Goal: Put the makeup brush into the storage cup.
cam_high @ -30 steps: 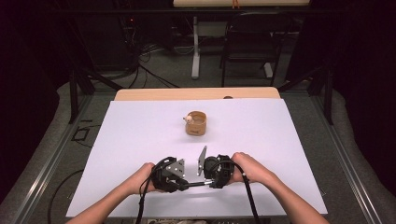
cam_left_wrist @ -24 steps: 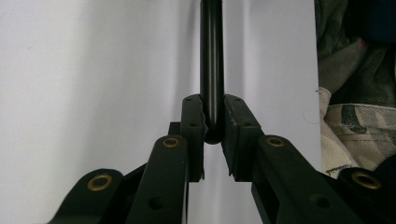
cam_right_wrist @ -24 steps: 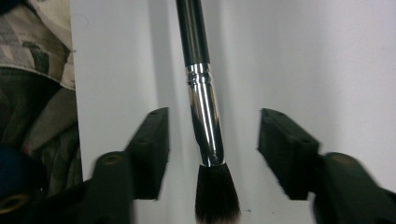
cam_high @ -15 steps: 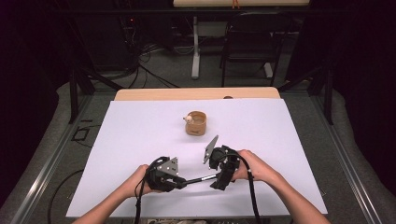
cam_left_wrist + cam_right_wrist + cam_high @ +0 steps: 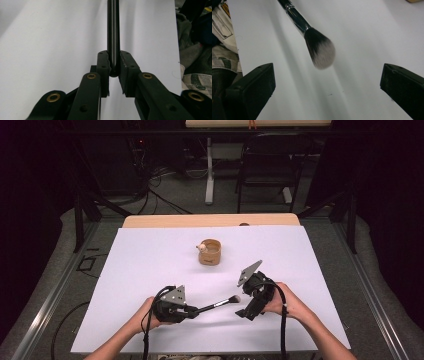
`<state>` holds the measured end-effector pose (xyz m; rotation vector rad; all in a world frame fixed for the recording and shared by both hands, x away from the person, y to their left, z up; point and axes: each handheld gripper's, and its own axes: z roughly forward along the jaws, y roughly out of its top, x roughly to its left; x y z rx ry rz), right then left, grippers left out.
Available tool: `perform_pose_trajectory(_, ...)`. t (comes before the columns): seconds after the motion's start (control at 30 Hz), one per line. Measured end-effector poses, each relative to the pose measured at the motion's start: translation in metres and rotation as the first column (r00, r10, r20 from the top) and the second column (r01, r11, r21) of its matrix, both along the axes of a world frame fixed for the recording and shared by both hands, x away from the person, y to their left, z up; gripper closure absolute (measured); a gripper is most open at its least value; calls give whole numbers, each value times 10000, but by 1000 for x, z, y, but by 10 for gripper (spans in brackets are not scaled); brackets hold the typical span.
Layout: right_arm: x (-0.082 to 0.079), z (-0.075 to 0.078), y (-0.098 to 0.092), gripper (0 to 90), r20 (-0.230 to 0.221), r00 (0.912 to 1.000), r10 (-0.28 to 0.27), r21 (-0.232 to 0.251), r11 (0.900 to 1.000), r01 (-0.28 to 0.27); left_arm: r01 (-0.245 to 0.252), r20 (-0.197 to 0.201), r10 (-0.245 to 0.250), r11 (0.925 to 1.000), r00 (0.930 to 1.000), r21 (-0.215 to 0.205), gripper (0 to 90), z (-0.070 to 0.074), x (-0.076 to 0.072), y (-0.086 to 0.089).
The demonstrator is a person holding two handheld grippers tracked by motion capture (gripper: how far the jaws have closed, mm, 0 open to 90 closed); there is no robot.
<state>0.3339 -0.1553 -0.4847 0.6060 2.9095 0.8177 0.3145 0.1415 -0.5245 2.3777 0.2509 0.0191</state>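
Makeup brush handle clamped in left claw, right claw just opened wide, empty

place: lab | signs: black curtains, floor cables, white-covered table

The brush has a glossy black handle, smooth, with a shiny metal collar, and soft hairs, dark at the root and pale at the tips. The left gripper has matt black plastic jaws with brass-looking rivets. The table is covered with a smooth, matt white sheet; its far edge looks like wood. The cup looks like light wood.
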Motion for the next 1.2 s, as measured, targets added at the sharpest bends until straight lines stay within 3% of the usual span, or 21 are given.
perform_pose_trajectory(0.43,-10,-21,-23,0,33,9940,-1093,791,9909,1087,-795,244,818,9934,9964,-824,795,-1,1,6)
perform_pose_trajectory(0.63,-10,-22,-24,0,144,9929,-1179,1036,9879,1158,-1014,236,1054,9862,9942,-1308,794,0,1,6)
perform_pose_trajectory(0.9,-12,-23,-24,0,279,9926,-1181,1158,9867,1141,-1446,522,1579,9690,9861,-2005,794,4,0,4)
perform_pose_trajectory(1.1,-12,-23,-22,0,347,9927,-1156,1181,9868,1108,-1822,706,2060,9499,9760,-2540,794,5,2,6)
perform_pose_trajectory(1.2,-12,-23,-21,0,358,9925,-1167,1226,9862,1115,-2030,720,2326,9357,9699,-2886,794,5,2,7)
